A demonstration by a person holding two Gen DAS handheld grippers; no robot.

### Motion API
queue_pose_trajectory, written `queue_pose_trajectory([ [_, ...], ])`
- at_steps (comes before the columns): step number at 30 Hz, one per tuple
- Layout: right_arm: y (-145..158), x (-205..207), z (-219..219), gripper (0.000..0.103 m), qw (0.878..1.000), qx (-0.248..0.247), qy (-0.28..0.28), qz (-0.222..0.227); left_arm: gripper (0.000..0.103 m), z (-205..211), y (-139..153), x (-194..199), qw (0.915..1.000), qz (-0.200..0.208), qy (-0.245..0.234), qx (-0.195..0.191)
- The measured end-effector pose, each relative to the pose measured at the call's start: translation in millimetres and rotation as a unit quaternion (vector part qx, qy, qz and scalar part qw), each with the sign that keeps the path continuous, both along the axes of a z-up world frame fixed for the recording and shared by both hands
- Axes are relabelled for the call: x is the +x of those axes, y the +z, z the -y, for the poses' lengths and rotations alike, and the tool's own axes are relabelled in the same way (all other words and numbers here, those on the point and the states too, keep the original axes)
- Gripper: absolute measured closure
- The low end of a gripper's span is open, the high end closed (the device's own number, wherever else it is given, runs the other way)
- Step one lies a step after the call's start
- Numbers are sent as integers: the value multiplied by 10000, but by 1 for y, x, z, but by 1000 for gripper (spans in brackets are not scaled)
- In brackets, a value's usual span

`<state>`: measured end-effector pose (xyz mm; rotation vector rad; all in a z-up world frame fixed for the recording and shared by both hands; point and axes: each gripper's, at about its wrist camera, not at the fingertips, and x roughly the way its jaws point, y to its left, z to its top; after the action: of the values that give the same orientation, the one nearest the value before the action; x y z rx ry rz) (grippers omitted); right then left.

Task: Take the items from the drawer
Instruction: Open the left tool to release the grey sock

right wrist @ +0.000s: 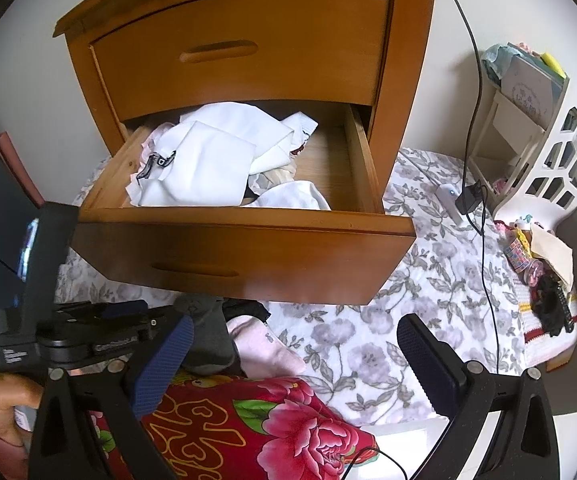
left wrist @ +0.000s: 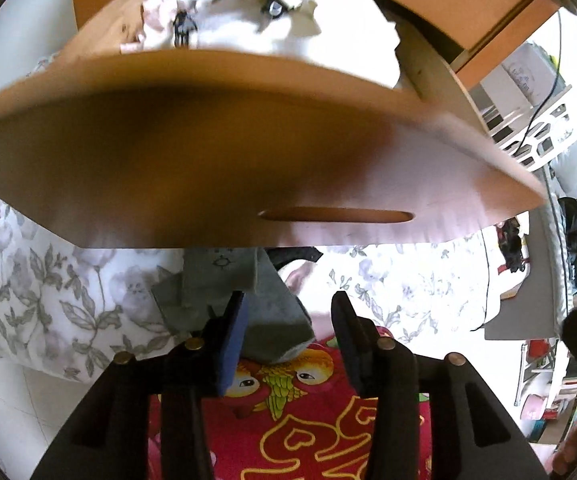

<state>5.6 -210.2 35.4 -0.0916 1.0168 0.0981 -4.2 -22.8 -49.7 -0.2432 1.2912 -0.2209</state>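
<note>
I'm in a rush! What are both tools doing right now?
Left tool: open, grey sock loose between its pads.
Right tool: wide open, holding nothing.

Drawer (right wrist: pixel 244 256): varnished wood, smooth with a soft sheen; inner boards paler and matt. White garments (right wrist: pixel 208 164): matt woven cloth, creased. Grey sock (left wrist: pixel 272 320): matt knit. Red floral fabric (right wrist: pixel 248 428): printed, slightly glossy. Gripper pads (right wrist: pixel 424 364): blue, finely textured; frames matt black plastic with brass-coloured pins.

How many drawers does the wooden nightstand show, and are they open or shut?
2. The upper curved-front wooden drawer is shut; the lower wooden drawer is pulled out, holding white clothes. Any below are hidden.
</note>
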Motion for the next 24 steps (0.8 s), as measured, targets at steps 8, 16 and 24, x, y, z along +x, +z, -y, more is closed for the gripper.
queue_pose_trajectory([
  [8,7,-5,-3,0,10000,-13,28,79,44,-11,46,-12,9984,552,119,-9],
  [16,11,-10,-7,0,9999,-16,83,134,26,-24,82,-24,9937,1037,384,169],
  [24,10,-8,-8,0,9998,0,128,132,11,-36,105,-31,9798,1711,808,644],
])
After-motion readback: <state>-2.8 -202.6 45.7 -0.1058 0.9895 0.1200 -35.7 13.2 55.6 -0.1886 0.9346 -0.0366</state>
